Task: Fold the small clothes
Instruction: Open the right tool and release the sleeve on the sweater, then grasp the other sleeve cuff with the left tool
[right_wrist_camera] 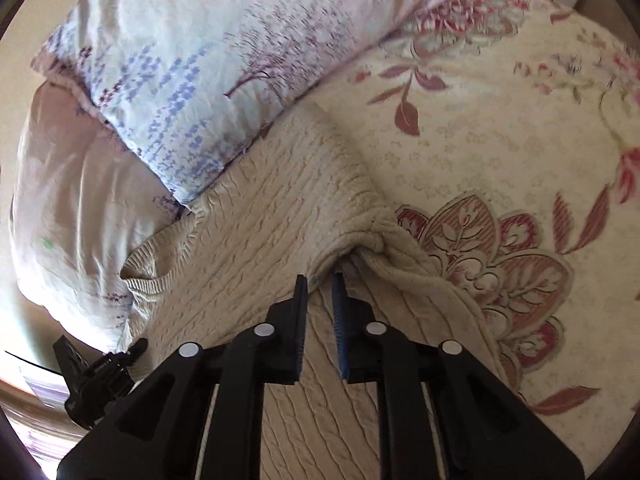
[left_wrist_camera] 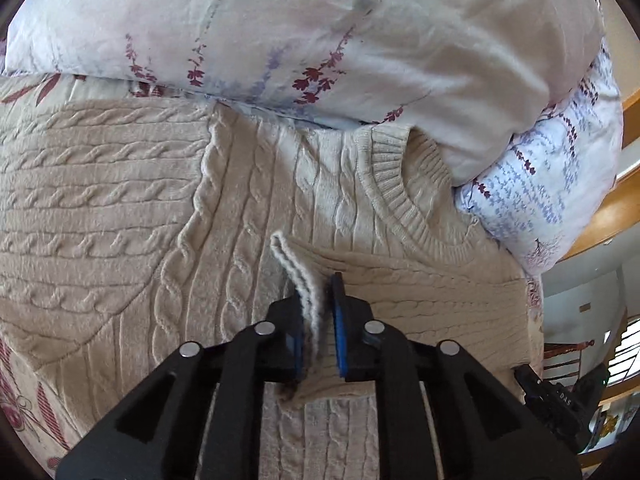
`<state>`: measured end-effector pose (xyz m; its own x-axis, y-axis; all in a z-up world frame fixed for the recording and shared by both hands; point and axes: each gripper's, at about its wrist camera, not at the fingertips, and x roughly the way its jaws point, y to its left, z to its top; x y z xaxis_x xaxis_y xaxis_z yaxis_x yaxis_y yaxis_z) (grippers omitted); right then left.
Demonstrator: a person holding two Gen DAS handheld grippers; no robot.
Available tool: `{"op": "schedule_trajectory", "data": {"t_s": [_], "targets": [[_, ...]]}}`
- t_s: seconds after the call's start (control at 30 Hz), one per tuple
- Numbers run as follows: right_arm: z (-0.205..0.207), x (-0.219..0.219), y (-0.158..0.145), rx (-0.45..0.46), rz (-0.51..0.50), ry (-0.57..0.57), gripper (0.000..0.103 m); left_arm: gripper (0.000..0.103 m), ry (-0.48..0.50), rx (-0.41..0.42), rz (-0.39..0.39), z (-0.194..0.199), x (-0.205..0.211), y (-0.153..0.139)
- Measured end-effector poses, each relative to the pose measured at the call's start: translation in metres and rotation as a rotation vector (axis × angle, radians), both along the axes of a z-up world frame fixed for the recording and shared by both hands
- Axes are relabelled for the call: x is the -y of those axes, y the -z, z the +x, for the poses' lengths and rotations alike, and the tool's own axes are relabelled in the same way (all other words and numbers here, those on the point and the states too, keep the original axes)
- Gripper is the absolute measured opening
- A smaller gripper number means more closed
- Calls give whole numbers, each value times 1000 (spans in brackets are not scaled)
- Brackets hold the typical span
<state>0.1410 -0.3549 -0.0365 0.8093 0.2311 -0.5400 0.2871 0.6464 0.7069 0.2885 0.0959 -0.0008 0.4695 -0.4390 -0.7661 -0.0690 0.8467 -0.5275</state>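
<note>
Left tool (left_wrist_camera: 317,320) has its jaws nearly together and pinched on a doubled-up edge of the cream cable-knit sweater (left_wrist_camera: 248,216); the fold sticks up between the blue pads, so that one's clamped on knit for sure. Right tool (right_wrist_camera: 320,312) is harder to call. Its jaws are also close together with a narrow slot between them, and a gathered bunch of the sweater (right_wrist_camera: 280,216) sits right at the tips, but the view is motion-blurred and the black fingers cover the contact spot, so nobody could say whether it's really gripping.

The sweater lies spread on the bed, on a floral quilt (right_wrist_camera: 500,152), with its ribbed neckline (left_wrist_camera: 404,184) up against the pillows. One sleeve runs off to the left side of the left view and gets cut by the fisheye edge. The lower part of the garment is hidden under both tools' black bodies.

Two pillows sit behind: a pale one with plum sprigs (left_wrist_camera: 320,32) and a smaller one with lilac print (left_wrist_camera: 552,184), partly tucked under the first.

Writing-wise, the only thing is a few white letters on the other tool poking into the left view's corner (left_wrist_camera: 560,400), too small to read properly.
</note>
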Motion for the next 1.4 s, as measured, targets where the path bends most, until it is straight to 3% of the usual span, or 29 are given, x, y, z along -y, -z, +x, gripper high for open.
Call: {"op": "schedule_trajectory", "data": {"t_s": [0.13, 0.3, 0.37, 0.43, 0.57, 0.63, 0.8, 0.93, 1.13, 1.4], "targets": [[11, -20, -26, 72, -121, -57, 35, 50, -36, 44, -31, -8, -8, -9], [52, -43, -24, 18, -157, -166, 41, 52, -107, 88, -89, -37, -46, -22], [60, -50, -16, -35, -178, -189, 56, 53, -159, 107, -106, -53, -69, -26], [66, -55, -10, -70, -210, -220, 60, 55, -235, 122, -125, -72, -100, -27], [70, -67, -12, -76, -243, -249, 78, 56, -417, 115, -142, -105, -166, -20], [70, -70, -14, -85, -242, -239, 81, 54, -509, 100, -160, -117, -197, -14], [64, -70, -19, -93, -219, -235, 82, 49, -736, 75, -265, -140, -259, 4], [57, -66, -22, -90, -175, -236, 82, 44, -853, 65, -321, -143, -291, 14], [46, -65, -22, -98, -157, -234, 82, 41, -940, 32, -383, -142, -318, 30], [40, -62, -25, -101, -148, -226, 82, 28, -948, 41, -427, -138, -331, 39]]}}
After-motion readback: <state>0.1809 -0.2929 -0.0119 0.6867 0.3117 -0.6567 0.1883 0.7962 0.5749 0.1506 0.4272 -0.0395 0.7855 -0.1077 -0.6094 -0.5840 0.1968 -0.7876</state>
